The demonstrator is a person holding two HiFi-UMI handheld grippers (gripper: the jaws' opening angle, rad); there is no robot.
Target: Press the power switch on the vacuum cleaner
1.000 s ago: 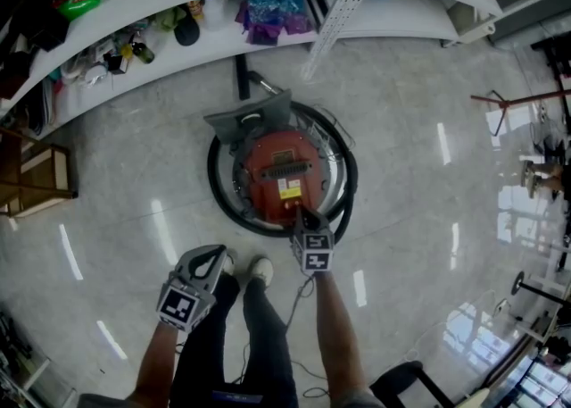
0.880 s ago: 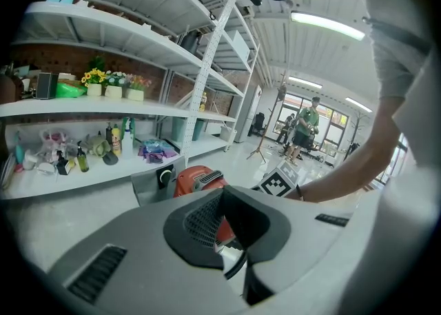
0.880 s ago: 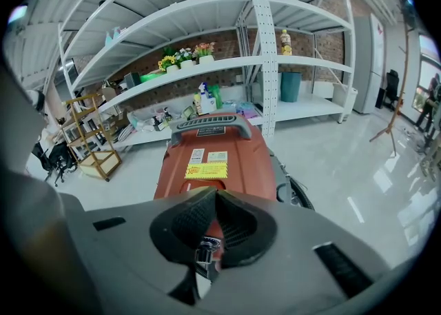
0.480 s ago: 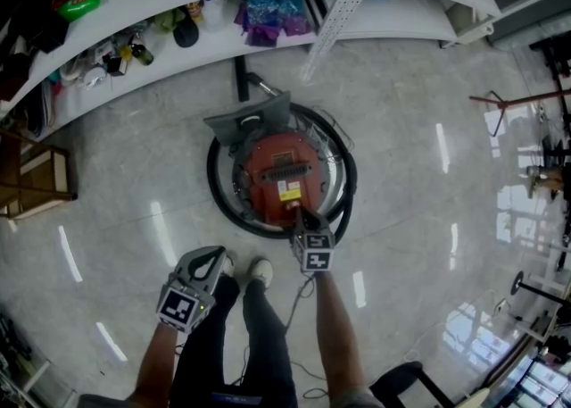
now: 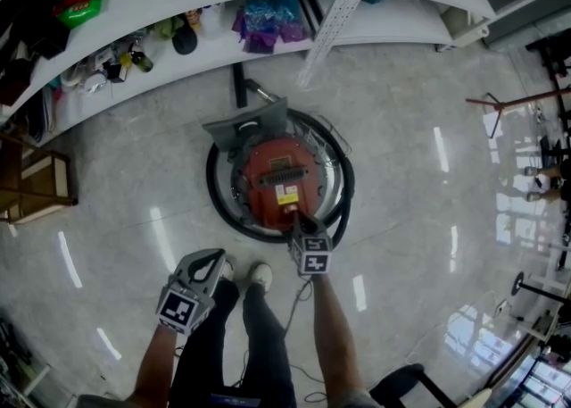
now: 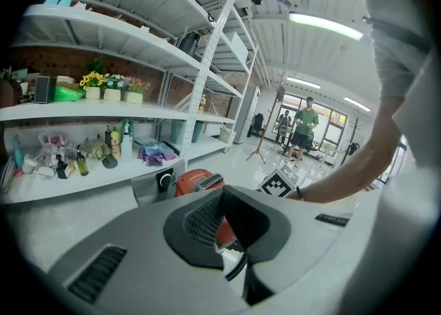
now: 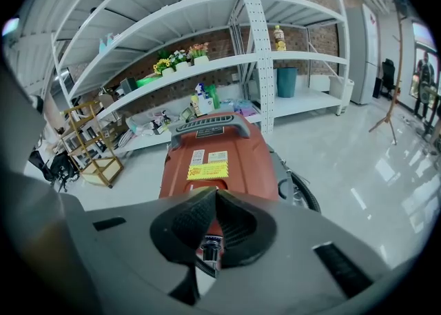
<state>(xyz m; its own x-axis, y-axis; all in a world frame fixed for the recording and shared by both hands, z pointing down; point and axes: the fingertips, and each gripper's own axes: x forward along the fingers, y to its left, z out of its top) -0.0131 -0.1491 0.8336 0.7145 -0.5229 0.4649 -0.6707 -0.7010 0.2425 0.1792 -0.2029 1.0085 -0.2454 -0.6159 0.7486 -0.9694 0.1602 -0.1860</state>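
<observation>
Vacuum cleaner (image 5: 278,179), round red plastic, r. hand-held gripper (image 5: 302,216) closed

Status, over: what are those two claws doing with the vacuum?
Right gripper shut, tips at near end of vacuum cleaner. Left gripper shut, beside the leg. Hose rings it, nothing blocking.

Red round canister vacuum cleaner (image 5: 281,179) on the glossy grey floor (image 5: 419,219), black hose (image 5: 214,194) coiled around it. Right gripper (image 5: 302,220) is tip-down right at the vacuum's near rim. Left gripper (image 5: 211,263) hangs near-left of the vacuum, well apart. Long white shelf (image 5: 223,51) just beyond it.
</observation>
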